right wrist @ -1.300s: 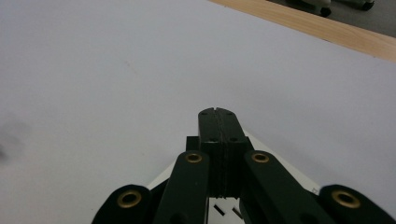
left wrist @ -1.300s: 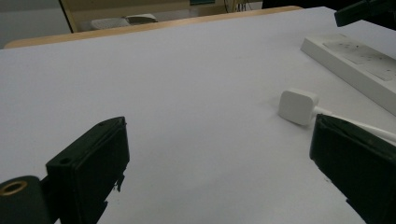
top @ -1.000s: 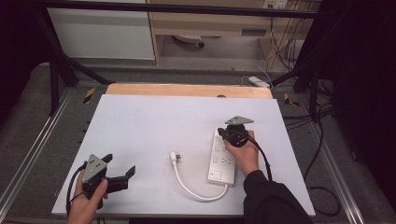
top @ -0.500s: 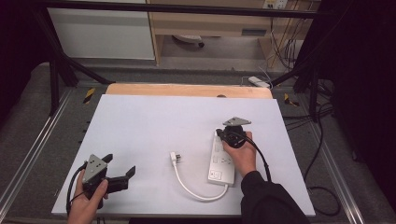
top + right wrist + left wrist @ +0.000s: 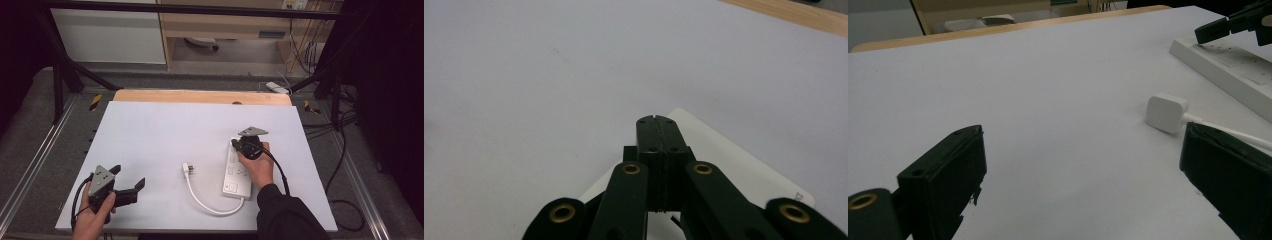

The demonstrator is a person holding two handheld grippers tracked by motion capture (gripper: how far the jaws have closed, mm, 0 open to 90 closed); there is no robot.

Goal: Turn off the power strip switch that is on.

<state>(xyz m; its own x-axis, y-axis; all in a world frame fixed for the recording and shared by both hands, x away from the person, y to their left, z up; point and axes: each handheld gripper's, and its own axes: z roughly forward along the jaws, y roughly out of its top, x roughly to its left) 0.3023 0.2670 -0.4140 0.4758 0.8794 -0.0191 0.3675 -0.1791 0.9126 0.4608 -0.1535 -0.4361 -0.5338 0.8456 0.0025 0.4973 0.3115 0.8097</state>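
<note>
A white power strip (image 5: 237,172) lies on the table's right half, and its white cable (image 5: 205,202) loops forward and left to a white plug (image 5: 188,170) lying loose. My right gripper (image 5: 239,145) is shut, with nothing between its jaws, and hovers over the strip's far end. In the right gripper view the closed tips (image 5: 657,120) sit above the strip's corner (image 5: 734,165). My left gripper (image 5: 128,176) is open wide near the front left edge. Its view has the plug (image 5: 1165,112) ahead between the jaws (image 5: 1080,135), the strip (image 5: 1228,65) behind, and the right gripper (image 5: 1228,27) over it.
The white table top (image 5: 175,130) ends in a wooden strip (image 5: 200,96) at the far side. Black frame bars (image 5: 60,75) and cables (image 5: 345,150) surround it. A shelf unit (image 5: 225,25) stands behind.
The right gripper has shifted very slightly over the power strip's far end. The left gripper has stayed where it was.
</note>
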